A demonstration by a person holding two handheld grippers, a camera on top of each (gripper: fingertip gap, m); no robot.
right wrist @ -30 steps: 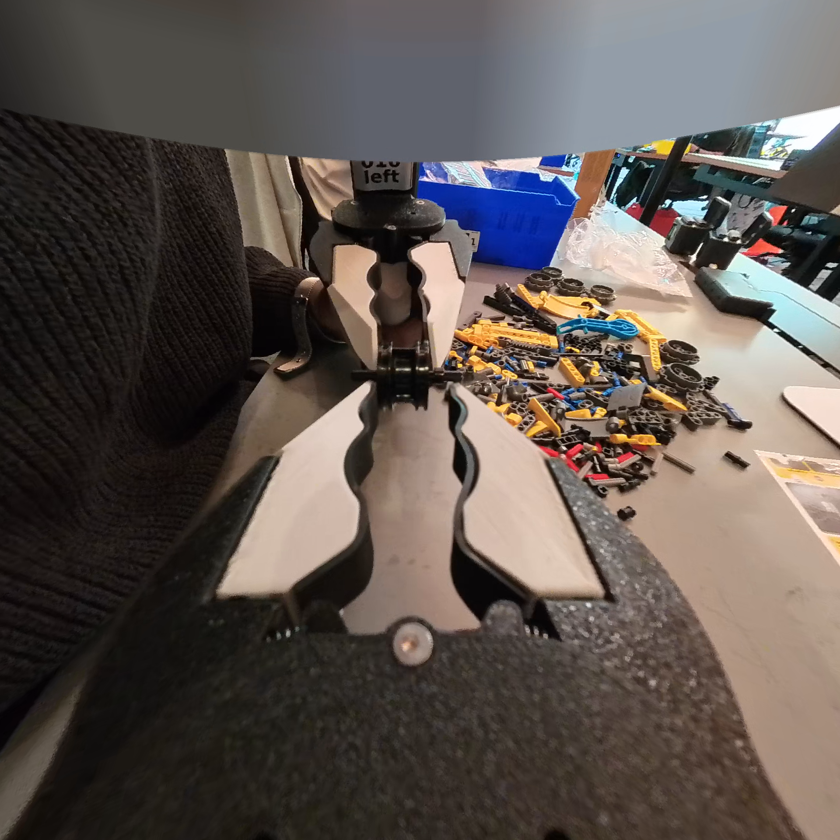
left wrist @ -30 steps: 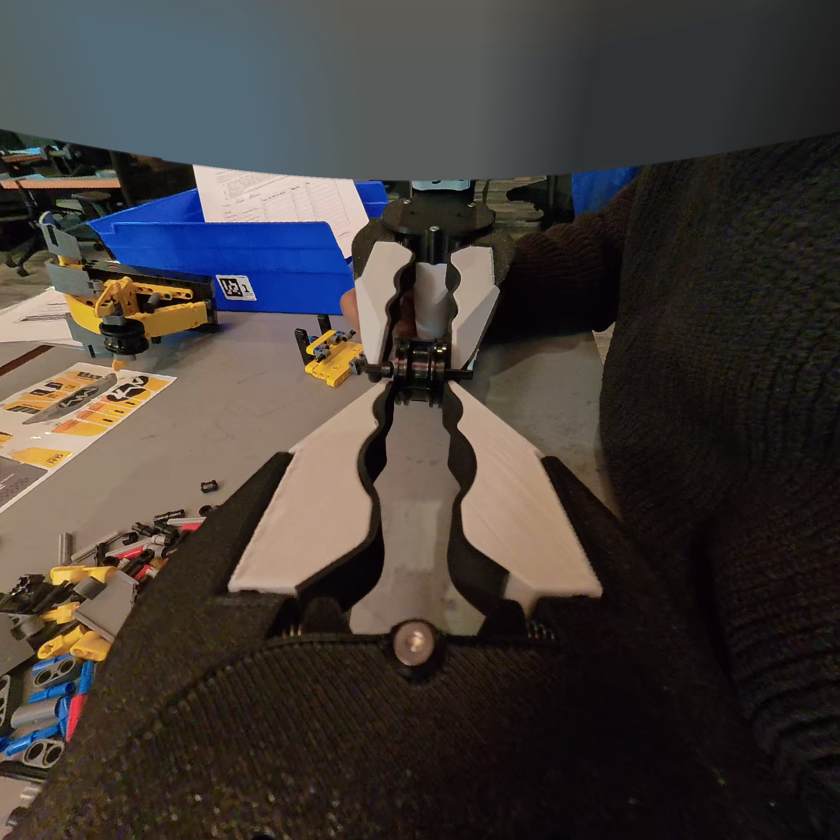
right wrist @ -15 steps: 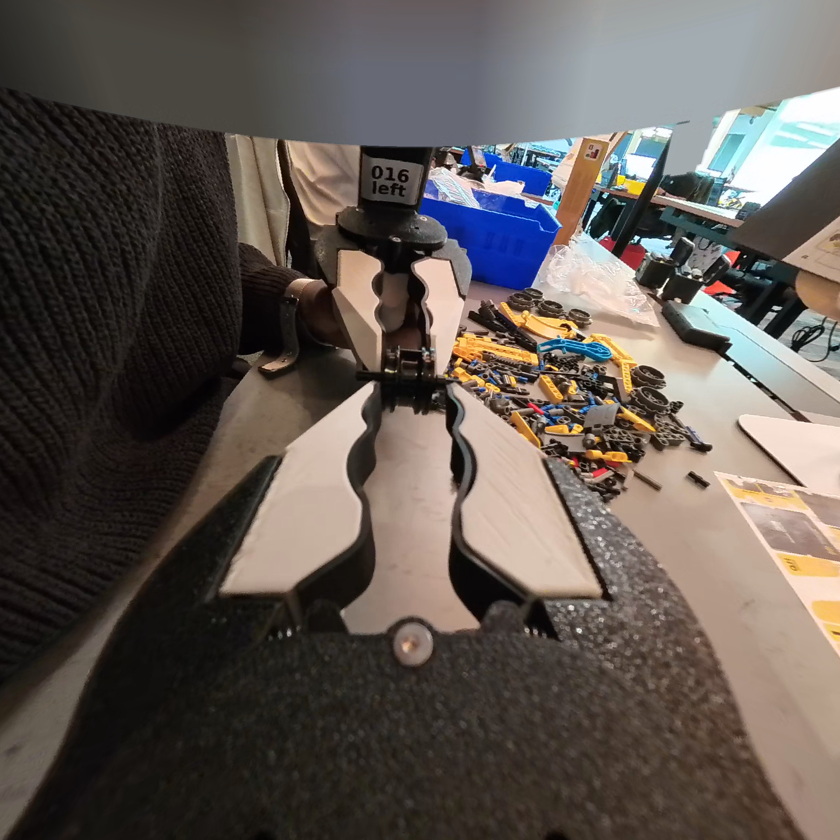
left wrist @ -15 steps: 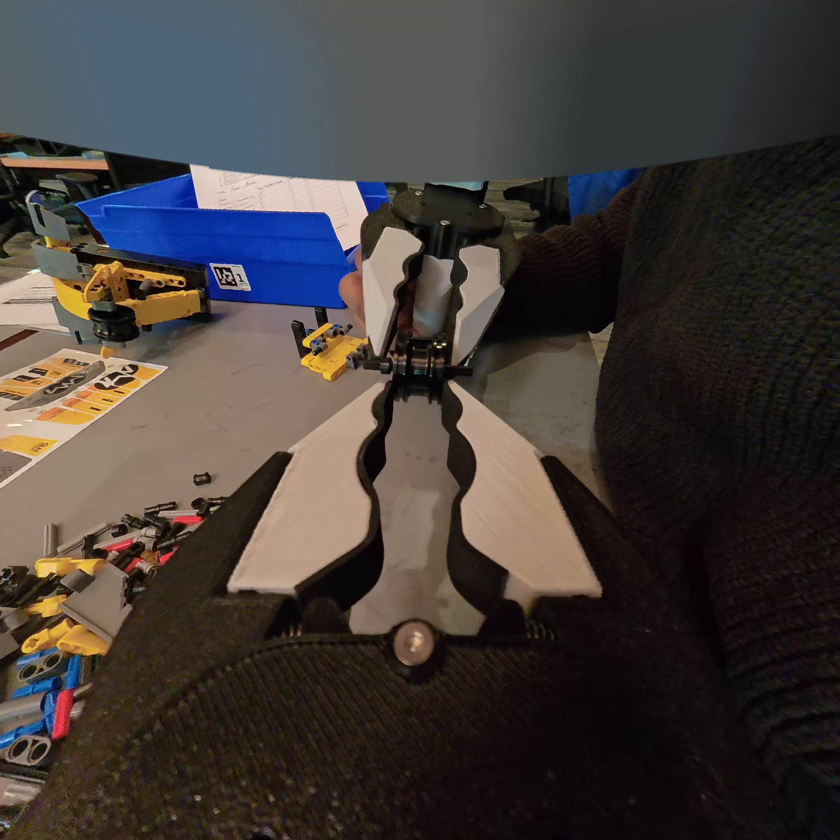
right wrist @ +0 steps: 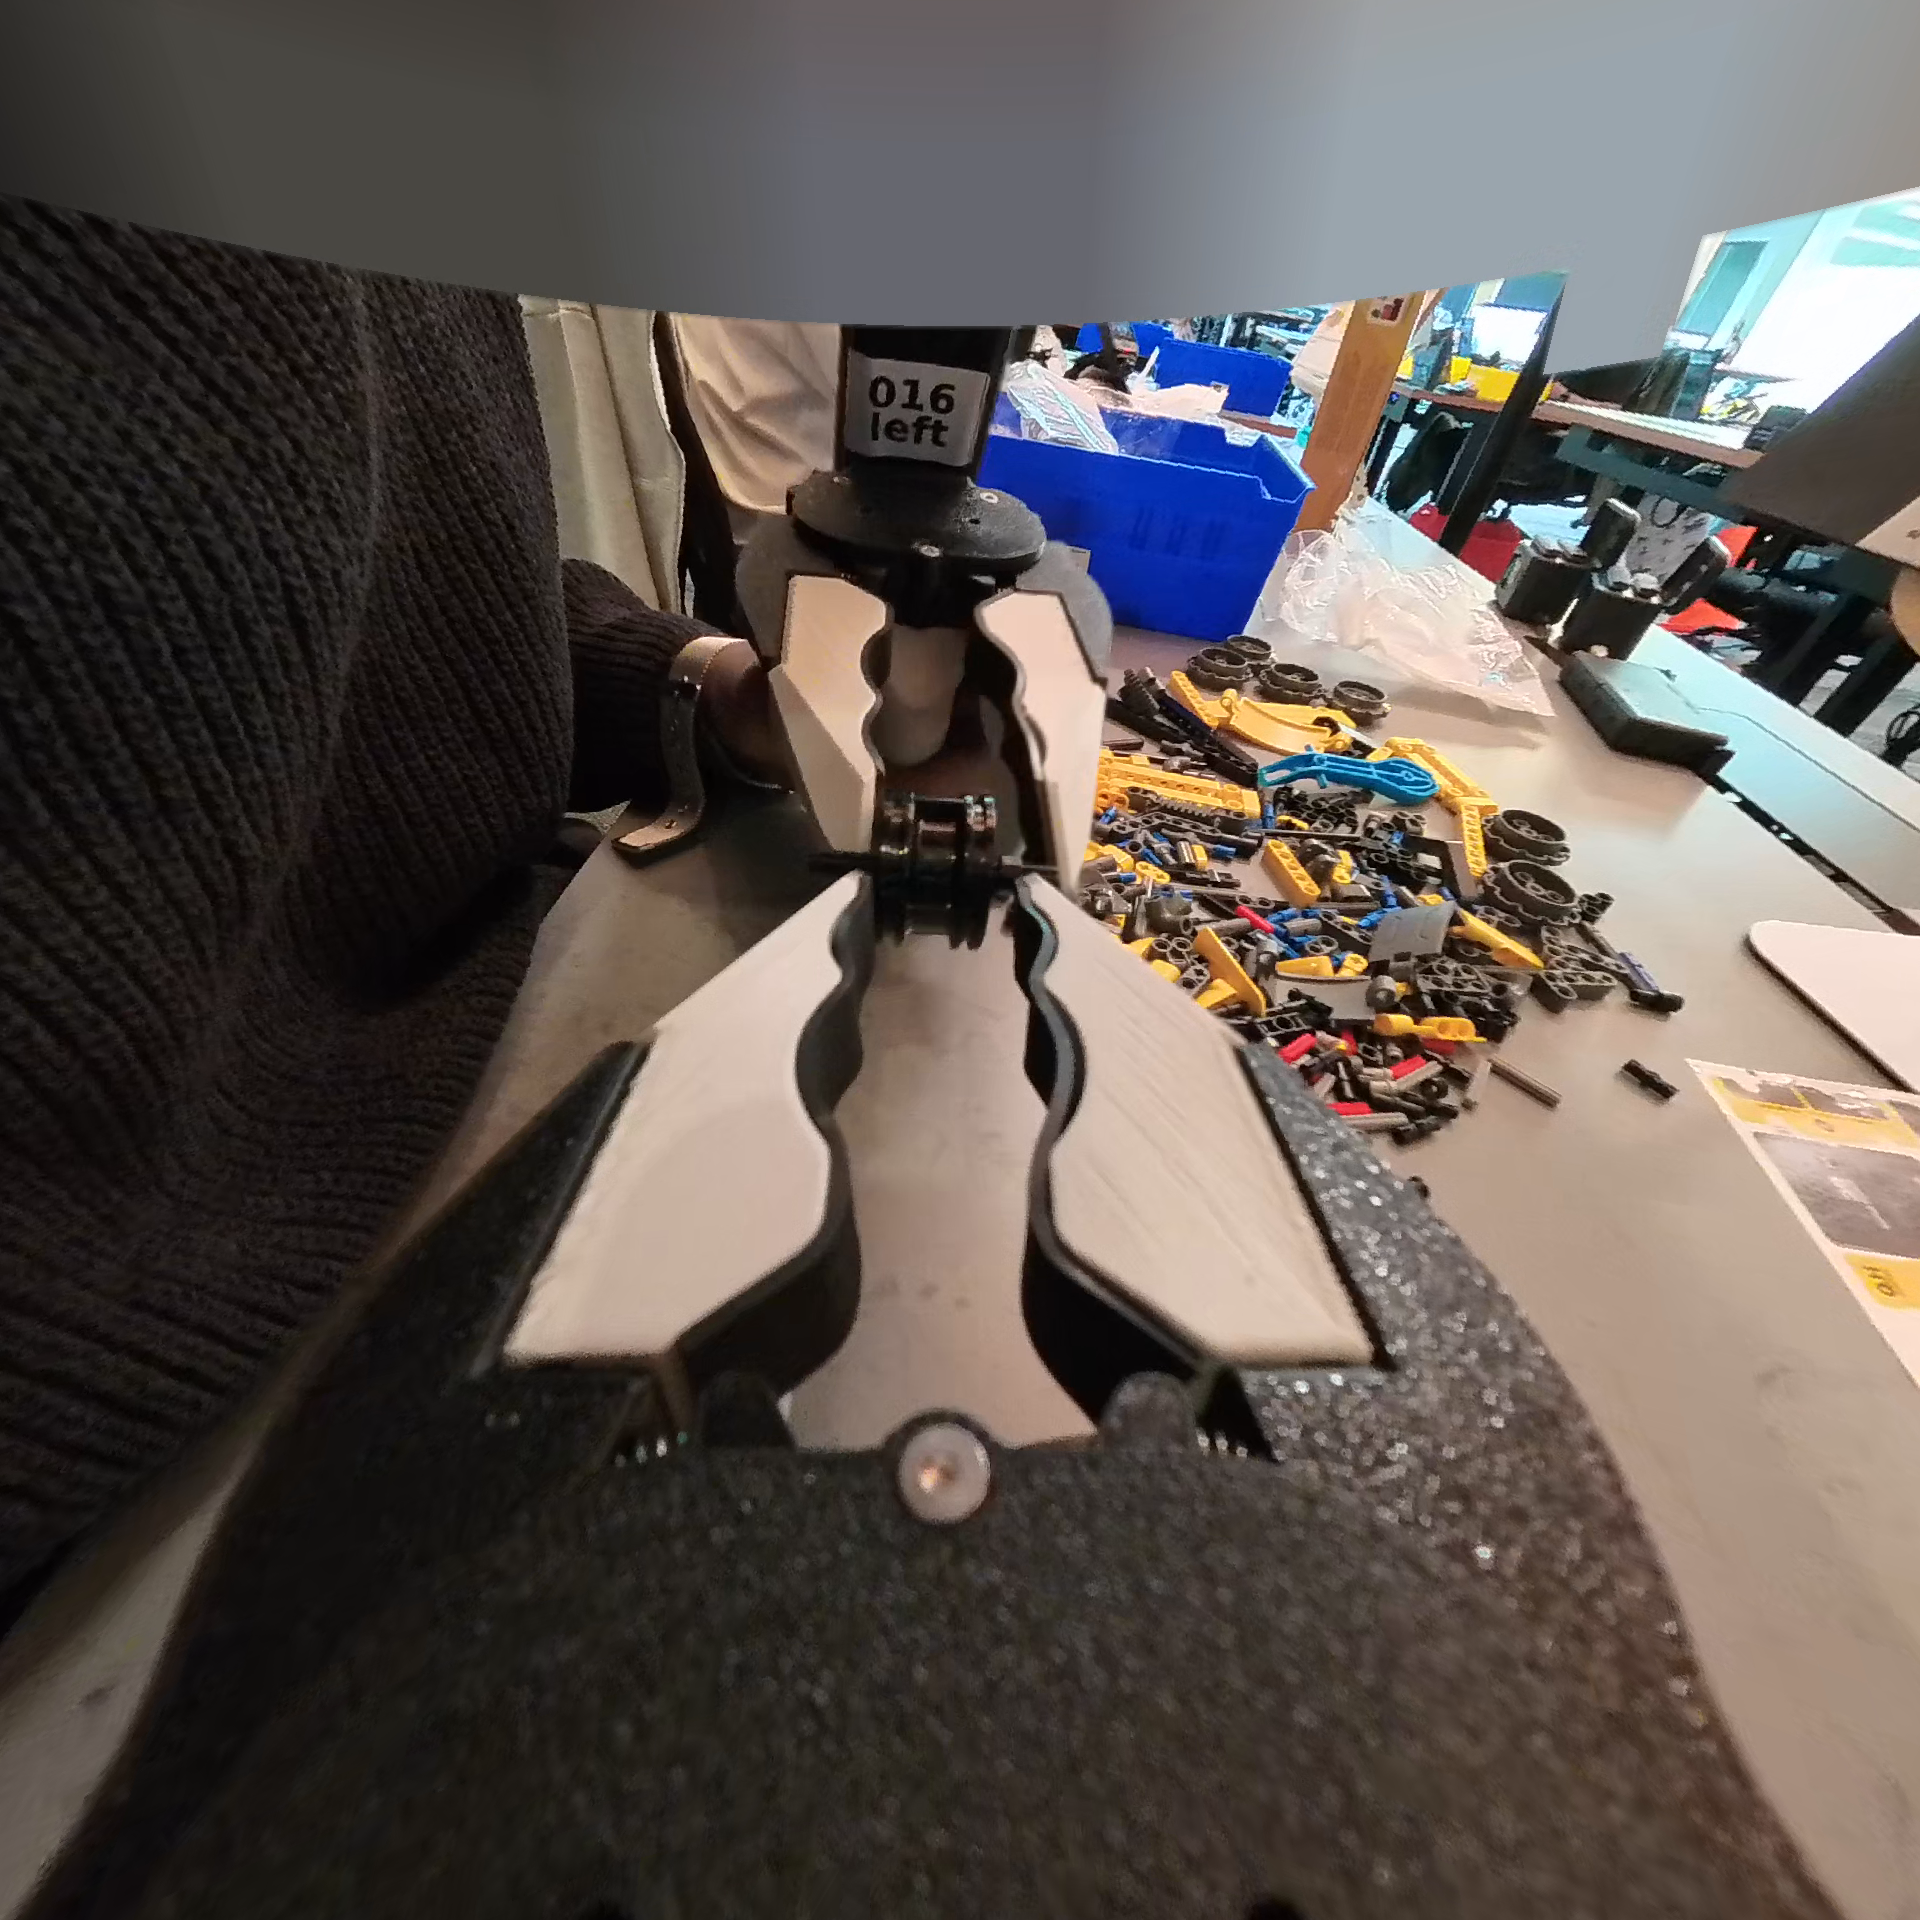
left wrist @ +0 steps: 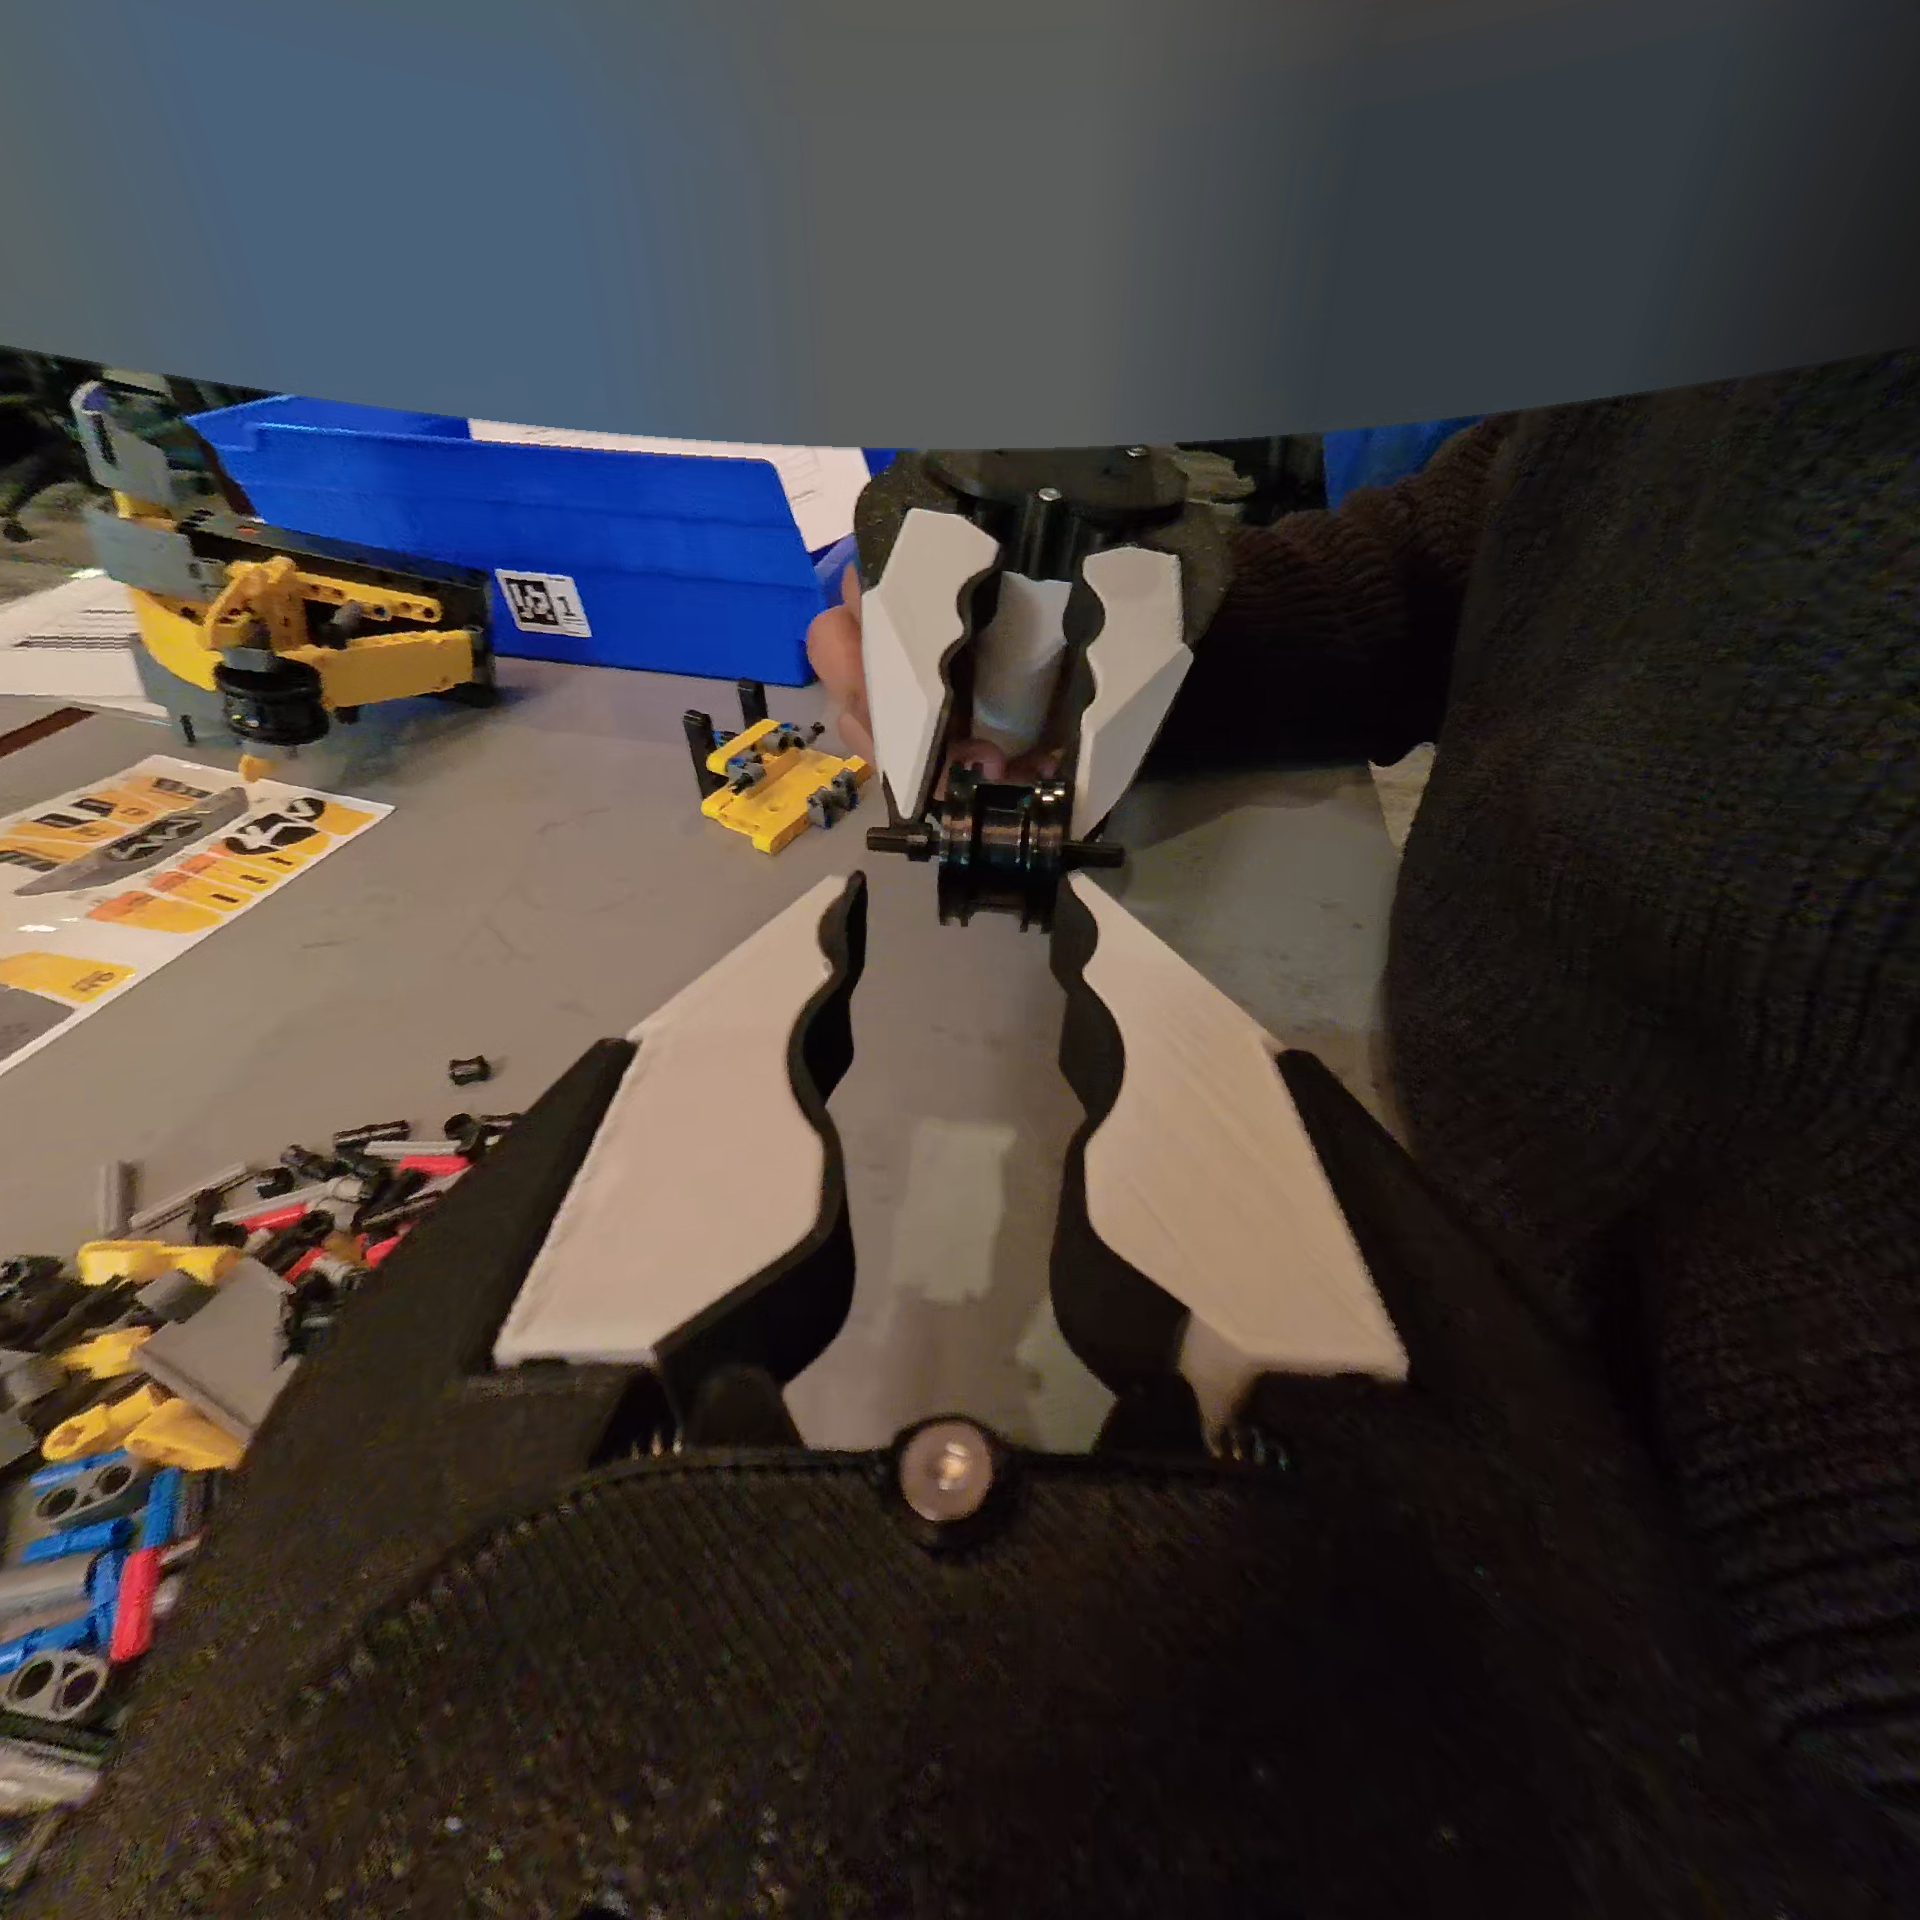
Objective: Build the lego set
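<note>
Dead ahead at 12 o'clock of my left gripper point(left wrist: 961, 894): black wheel-and-axle piece point(left wrist: 992, 847) | right gripper point(right wrist: 940, 894) clenched on it | left gripper released, tips just beside it | brick pile point(left wrist: 156, 1351) at 8 o'clock | open worktop point(left wrist: 520, 935) at 10 | sweater point(left wrist: 1662, 935) close at 3

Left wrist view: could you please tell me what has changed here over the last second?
The left gripper has widened its jaws and seems to have let go of the black wheel-and-axle piece, which now sits just past its tips. The right gripper still clamps that piece. The small yellow assembly and the pile of loose parts lie on the table as before.
</note>
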